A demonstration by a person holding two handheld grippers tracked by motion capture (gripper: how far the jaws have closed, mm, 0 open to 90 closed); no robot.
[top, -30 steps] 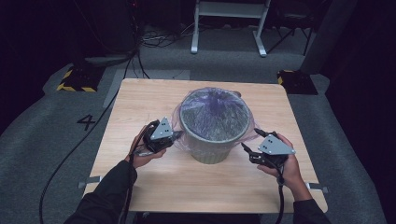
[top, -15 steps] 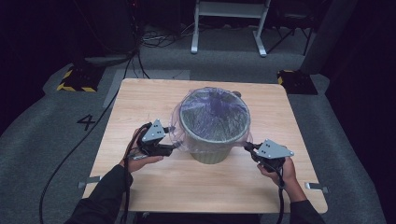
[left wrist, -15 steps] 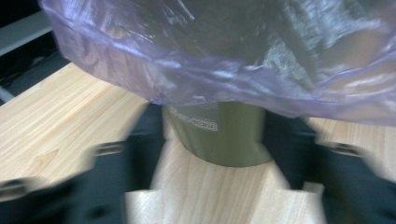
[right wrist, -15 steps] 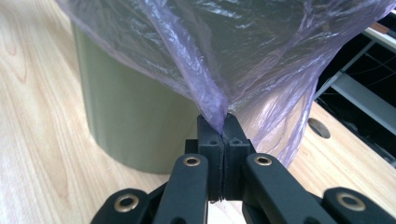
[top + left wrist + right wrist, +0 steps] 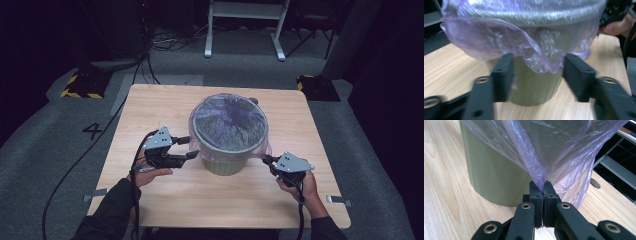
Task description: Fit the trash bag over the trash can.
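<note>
Right gripper view: right tongs (image 5: 541, 192) are clamped on the purple bag (image 5: 536, 157), pulling its hem down the bin (image 5: 494, 177) wall to seat the liner. Left tongs (image 5: 536, 72) have just been closing, pads apart and straddling the loose hem. Bin stands mid-table (image 5: 150, 115), on grey carpet (image 5: 40, 150) in a dark room.

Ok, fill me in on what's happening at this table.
A person is fitting a purple plastic bag over an olive-green bin on the wooden table. The right gripper is shut on a pinch of the bag's overhang and pulls it taut down the bin's side. The left gripper has just been closing; its jaws stand apart on either side of the hanging bag edge, not yet pressing on it.
</note>
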